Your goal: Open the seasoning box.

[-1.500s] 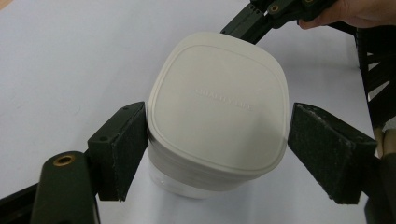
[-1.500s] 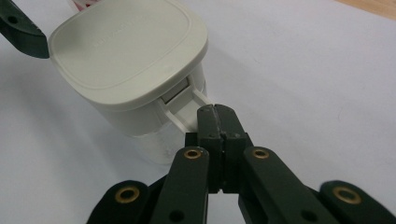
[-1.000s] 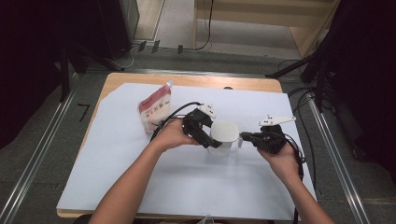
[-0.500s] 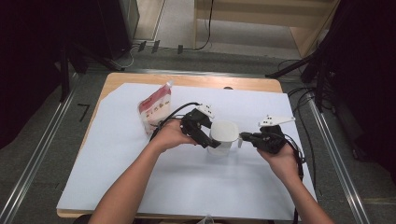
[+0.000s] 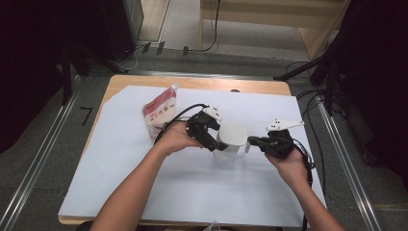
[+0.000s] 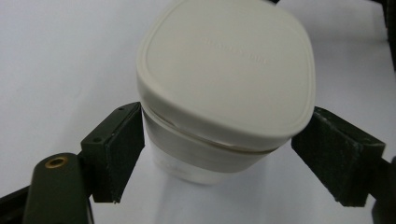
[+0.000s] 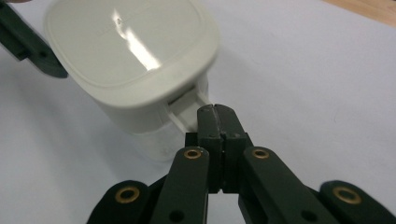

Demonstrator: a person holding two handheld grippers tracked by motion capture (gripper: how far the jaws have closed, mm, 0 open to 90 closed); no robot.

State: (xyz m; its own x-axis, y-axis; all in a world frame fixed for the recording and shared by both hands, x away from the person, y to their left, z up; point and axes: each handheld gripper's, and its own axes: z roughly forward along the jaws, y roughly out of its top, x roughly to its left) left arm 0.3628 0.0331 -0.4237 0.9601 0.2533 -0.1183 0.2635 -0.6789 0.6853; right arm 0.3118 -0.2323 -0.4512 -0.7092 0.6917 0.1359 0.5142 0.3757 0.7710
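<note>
We held a white plastic container (image 5: 231,142) upright near the middle of the table (image 5: 144,84), on the smooth white sheet (image 5: 120,192) that covered most of its pale wooden top. The container had a rounded, squarish body of cloudy, see-through plastic and a matte cream lid (image 6: 229,65) with soft corners and faint raised lettering. Our left gripper (image 6: 229,158) straddled it just below the lid; its flat black pads (image 6: 119,149) stood apart on either side, having just been closing a little, the left pad close against the wall and the right one clear of it. Our right gripper (image 7: 215,122) came in from the container's right, its slim black jaws pressed together at the tip of a small white tab (image 7: 189,109) under the lid's edge; whether they pinched the tab or only touched it we could not tell. A soft red and white pouch (image 5: 159,111) with a corner spout stood to the far left of the container, well apart from it.
</note>
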